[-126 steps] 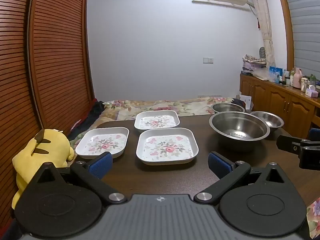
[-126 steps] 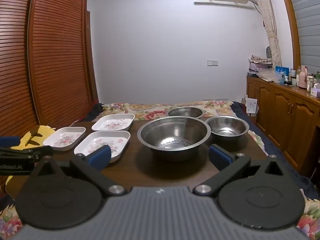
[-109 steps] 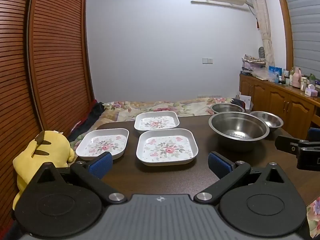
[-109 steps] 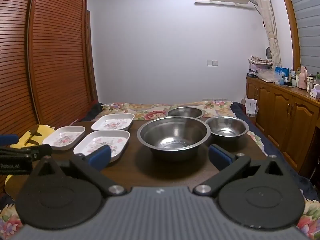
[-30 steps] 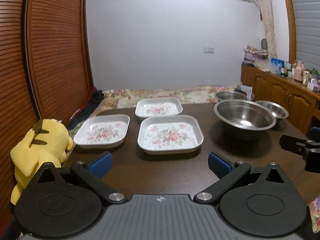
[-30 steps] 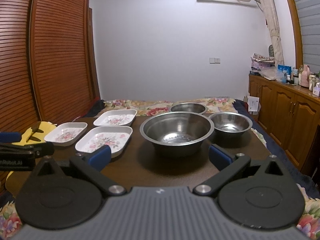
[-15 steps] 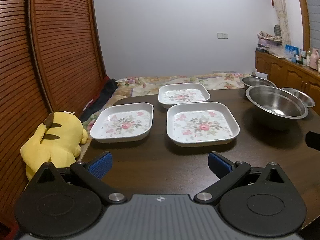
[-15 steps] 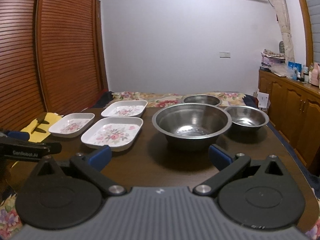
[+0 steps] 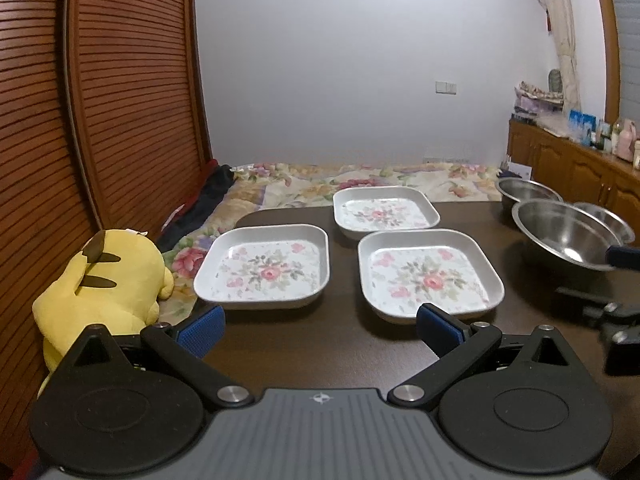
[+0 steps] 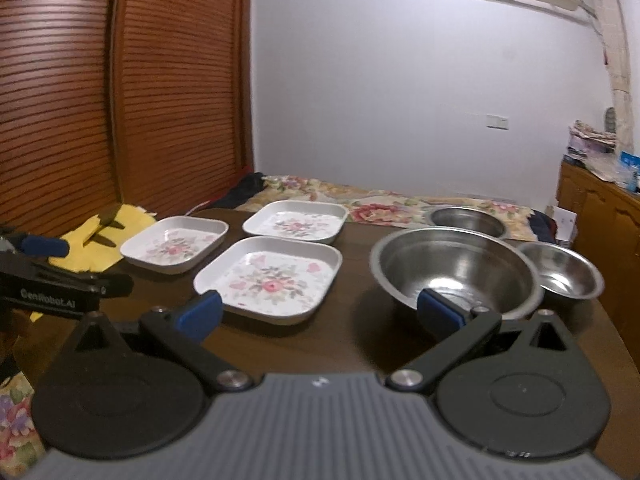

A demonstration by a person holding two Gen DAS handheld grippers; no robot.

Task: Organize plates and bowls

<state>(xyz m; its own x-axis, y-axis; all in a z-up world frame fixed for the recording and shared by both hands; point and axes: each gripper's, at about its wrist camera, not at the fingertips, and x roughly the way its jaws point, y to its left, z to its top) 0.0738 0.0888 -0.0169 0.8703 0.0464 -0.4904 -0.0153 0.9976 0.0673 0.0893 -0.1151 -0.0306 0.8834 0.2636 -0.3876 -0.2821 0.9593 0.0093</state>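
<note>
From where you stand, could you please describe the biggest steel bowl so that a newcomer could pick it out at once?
Start at the dark wooden table; its right half holds three steel bowls, its left half three flowered white plates. The biggest bowl is the nearest of the three bowls, right beside the nearest plate, and clearly wider and deeper than the two behind it.

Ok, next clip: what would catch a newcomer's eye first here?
Probably the three white floral plates laid out on the left half of the dark table. Next, the three steel bowls grouped on its right half, and the yellow plush toy lying off the table's left edge.
</note>
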